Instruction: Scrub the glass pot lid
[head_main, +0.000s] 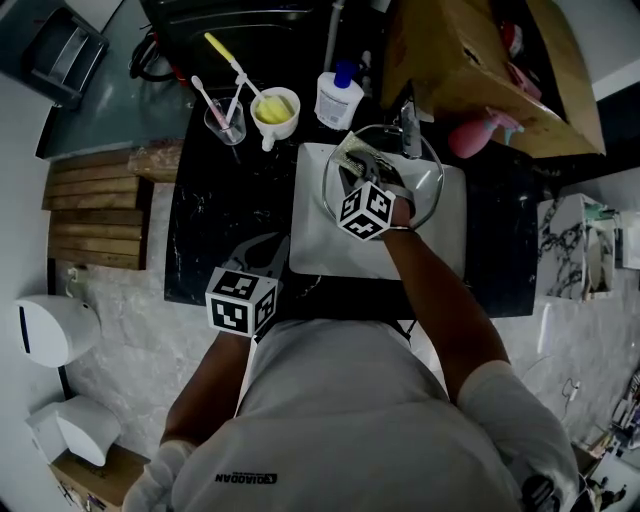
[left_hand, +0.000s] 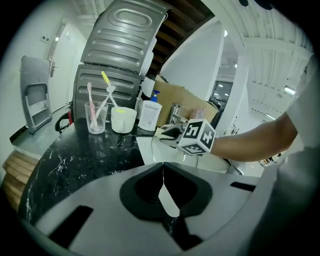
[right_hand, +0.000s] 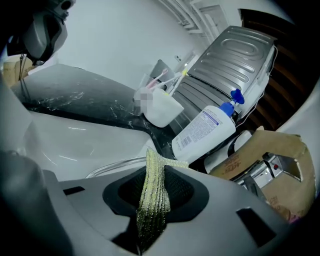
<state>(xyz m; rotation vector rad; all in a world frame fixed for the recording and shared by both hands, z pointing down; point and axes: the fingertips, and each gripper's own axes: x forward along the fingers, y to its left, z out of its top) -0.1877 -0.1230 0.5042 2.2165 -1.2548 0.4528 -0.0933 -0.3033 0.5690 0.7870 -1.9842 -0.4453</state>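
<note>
The glass pot lid (head_main: 432, 190) lies in the white sink (head_main: 310, 250), its metal rim showing as a ring. My right gripper (head_main: 355, 165) reaches over the lid and is shut on a yellow-green scrub cloth (right_hand: 152, 200), which sticks out past the jaws above the lid's rim (right_hand: 112, 165). The cloth (head_main: 350, 148) shows at the lid's far left edge in the head view. My left gripper (head_main: 262, 255) hangs over the black counter's front edge, left of the sink, shut with nothing in it (left_hand: 162, 172). The right gripper's cube (left_hand: 197, 137) is seen from it.
At the back of the black marble counter (head_main: 220, 220) stand a clear cup with toothbrushes (head_main: 225, 120), a pale mug (head_main: 276, 112) and a white soap bottle (head_main: 338, 97). A faucet (head_main: 408, 130), a cardboard box (head_main: 480, 70) and a pink spray bottle (head_main: 480, 135) are behind the sink.
</note>
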